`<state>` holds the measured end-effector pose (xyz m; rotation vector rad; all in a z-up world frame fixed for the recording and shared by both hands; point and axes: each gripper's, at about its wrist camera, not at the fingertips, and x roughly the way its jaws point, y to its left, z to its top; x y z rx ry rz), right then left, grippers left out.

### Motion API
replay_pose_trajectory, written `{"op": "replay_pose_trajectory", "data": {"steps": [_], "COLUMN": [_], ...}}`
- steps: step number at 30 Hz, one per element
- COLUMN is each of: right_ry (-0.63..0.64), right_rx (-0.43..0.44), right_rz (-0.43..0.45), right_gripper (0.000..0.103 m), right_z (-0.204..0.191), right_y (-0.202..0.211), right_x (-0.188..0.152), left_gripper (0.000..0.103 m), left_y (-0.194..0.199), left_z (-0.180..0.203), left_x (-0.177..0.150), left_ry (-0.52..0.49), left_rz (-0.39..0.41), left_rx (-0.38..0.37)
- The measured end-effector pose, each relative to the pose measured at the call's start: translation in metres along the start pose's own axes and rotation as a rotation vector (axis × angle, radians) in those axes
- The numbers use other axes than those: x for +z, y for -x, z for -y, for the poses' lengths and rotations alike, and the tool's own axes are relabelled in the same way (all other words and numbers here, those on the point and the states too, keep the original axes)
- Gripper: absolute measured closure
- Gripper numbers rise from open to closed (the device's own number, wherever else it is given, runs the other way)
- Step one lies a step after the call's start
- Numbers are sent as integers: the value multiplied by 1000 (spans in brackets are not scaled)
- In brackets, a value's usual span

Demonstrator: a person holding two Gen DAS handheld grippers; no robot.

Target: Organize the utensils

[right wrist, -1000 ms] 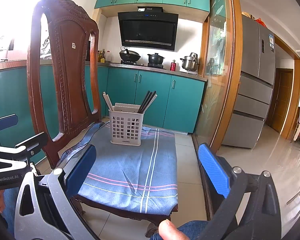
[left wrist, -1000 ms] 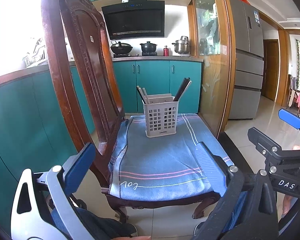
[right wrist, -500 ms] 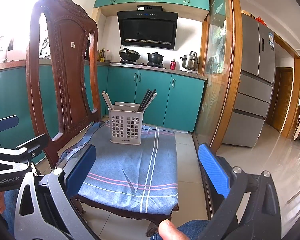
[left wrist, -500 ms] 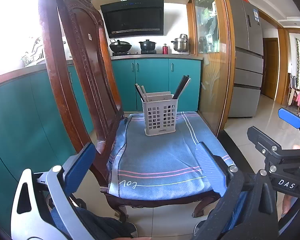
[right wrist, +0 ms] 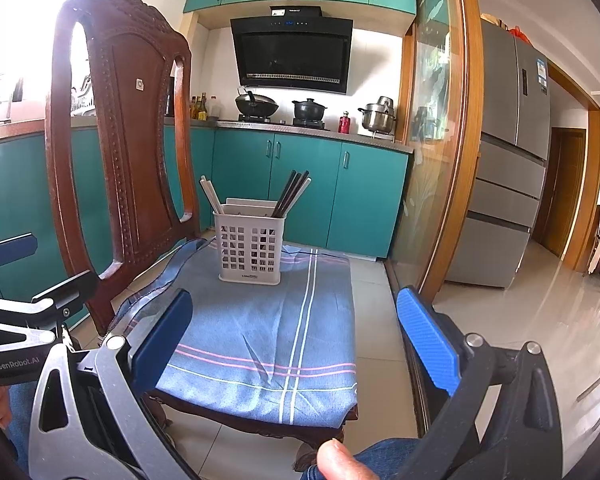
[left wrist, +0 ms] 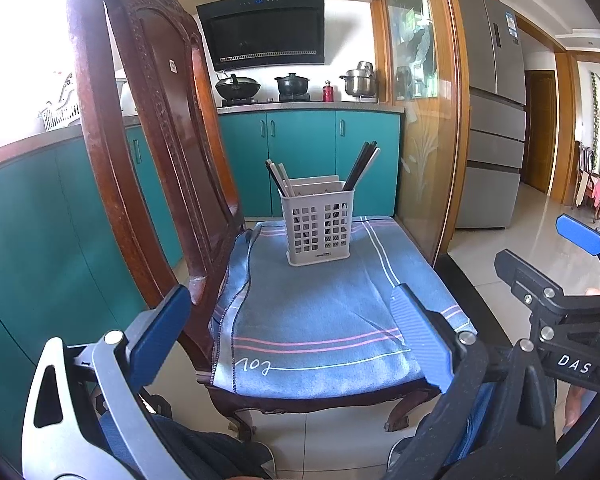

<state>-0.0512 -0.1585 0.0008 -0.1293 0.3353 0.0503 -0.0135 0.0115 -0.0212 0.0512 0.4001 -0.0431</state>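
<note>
Blue pads frame both views at the bottom: the left gripper (left wrist: 292,332) and the right gripper (right wrist: 296,340) each hold their jaws spread wide with nothing between them, and both hang short of the near edge of the chair (left wrist: 148,128) seat, above the person's knees; beyond them lies the blue striped cloth (left wrist: 320,320) covering the seat, bare across its near half; further on, toward the far end of the cloth, stands the white slotted utensil basket (left wrist: 318,228), upright and resting on the cloth, well apart from either tool; it lies straight ahead of the left gripper and ahead and a little left of the right gripper, so neither seems clearly nearer, though I judge the left to be better lined up; from its far-right corner a bundle of dark chopsticks (left wrist: 362,164) leans up and to the right, and from its left side pale chopsticks (left wrist: 280,178) lean up and to the left, so both long axes run steeply upward and splay apart; a reach would have to go forward over the cloth and meet the sticks from above; the left wrist view shows the right gripper's side with its lettering at the right edge, while the right wrist view shows the bottles (right wrist: 202,106) on the counter, which the chair back hides from the left.
</note>
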Motion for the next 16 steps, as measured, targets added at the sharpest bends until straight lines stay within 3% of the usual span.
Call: {"op": "replay_pose_trajectory", "data": {"steps": [16], "right_ry": [-30], "right_rx": [1], "right_rz": [-81], "right_gripper": [3], "right_z": [1], "right_y": [-38], "right_x": [-10], "left_gripper": [4], "left_y": [-44], "left_z": [3], "left_x": [-9], "left_ry": [-6], "left_rz": [-98], "left_rx": [-12]}}
